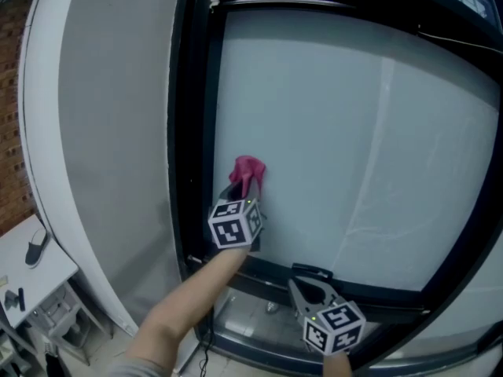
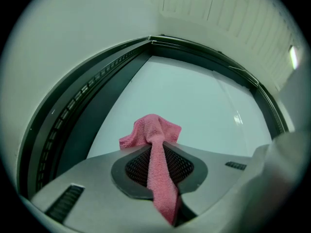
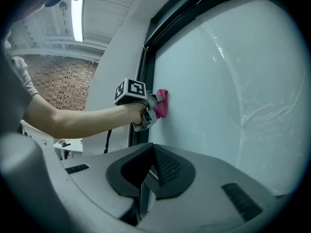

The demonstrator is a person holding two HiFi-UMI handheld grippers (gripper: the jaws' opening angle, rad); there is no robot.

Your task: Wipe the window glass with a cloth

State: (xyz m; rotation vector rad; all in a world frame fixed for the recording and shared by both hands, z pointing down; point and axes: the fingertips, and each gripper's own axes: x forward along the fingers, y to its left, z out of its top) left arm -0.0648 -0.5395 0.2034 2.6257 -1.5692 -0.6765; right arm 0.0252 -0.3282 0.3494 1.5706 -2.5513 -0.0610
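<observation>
Your right hand is cut off at the head view's bottom edge. Only the right gripper [image 1: 305, 283] shows, jaws closed on nothing, low by the bottom rail of the black window frame [image 1: 192, 132]. Your bare left forearm [image 1: 189, 297] reaches up and forward, pointing the left gripper [image 1: 242, 188] at the lower left of the window glass [image 1: 354, 148]. Its jaws are clamped on a pink cloth [image 2: 150, 130], whose bunched end sticks out past the tips and touches the pane, just beside the frame's left upright.
</observation>
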